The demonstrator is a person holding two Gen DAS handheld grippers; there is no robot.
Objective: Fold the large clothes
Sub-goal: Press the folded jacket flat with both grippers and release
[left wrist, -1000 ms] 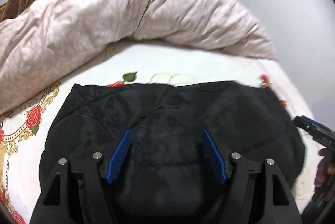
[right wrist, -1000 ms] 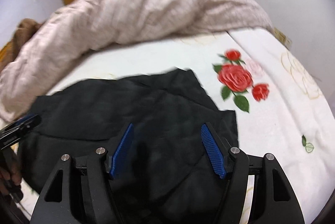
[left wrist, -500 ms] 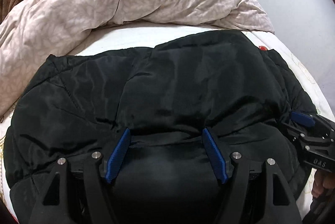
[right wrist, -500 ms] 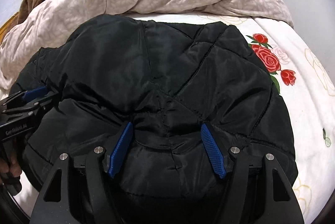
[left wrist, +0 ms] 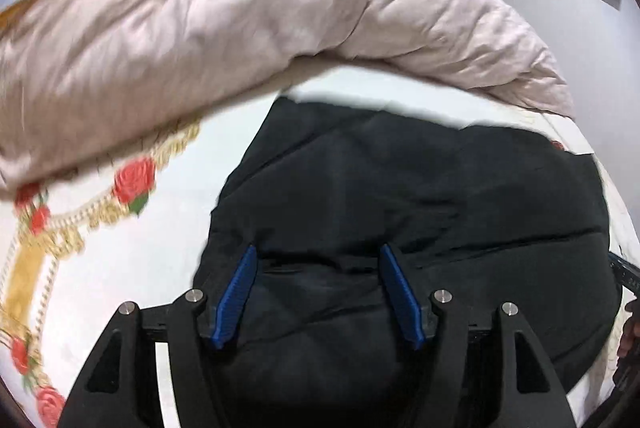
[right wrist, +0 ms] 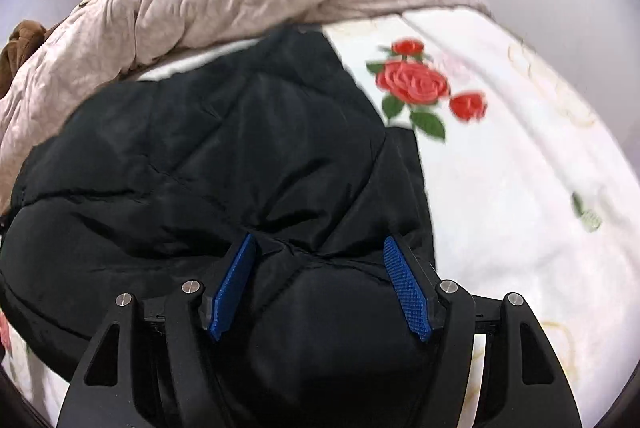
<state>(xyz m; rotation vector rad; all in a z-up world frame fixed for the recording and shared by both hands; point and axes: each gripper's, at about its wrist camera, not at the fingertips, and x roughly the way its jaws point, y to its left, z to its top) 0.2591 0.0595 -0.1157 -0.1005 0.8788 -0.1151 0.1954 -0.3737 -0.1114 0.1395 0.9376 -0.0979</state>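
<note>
Black padded jacket [left wrist: 420,195] lies bunched on the bed's rose-printed sheet [right wrist: 520,167], just in front of the heaped pink duvet [left wrist: 240,27]. Each pair of tongs has a thick fold of it filling the gap. My left tongs [left wrist: 318,292] stand fairly wide with padding bulging between the blue pads, and my right tongs [right wrist: 320,288] look the same; I cannot tell whether either pair is truly clamping or merely straddling the fabric. That is my worry: the shell looks slick and puffy, so if I lift or pull with a loose hold, the fold could slide out and spring apart. Uneven pulling between the two sides would likely skew the fold. The far edge sits close to the duvet, so pushing forward could snag it there. Both views are motion-blurred.
</note>
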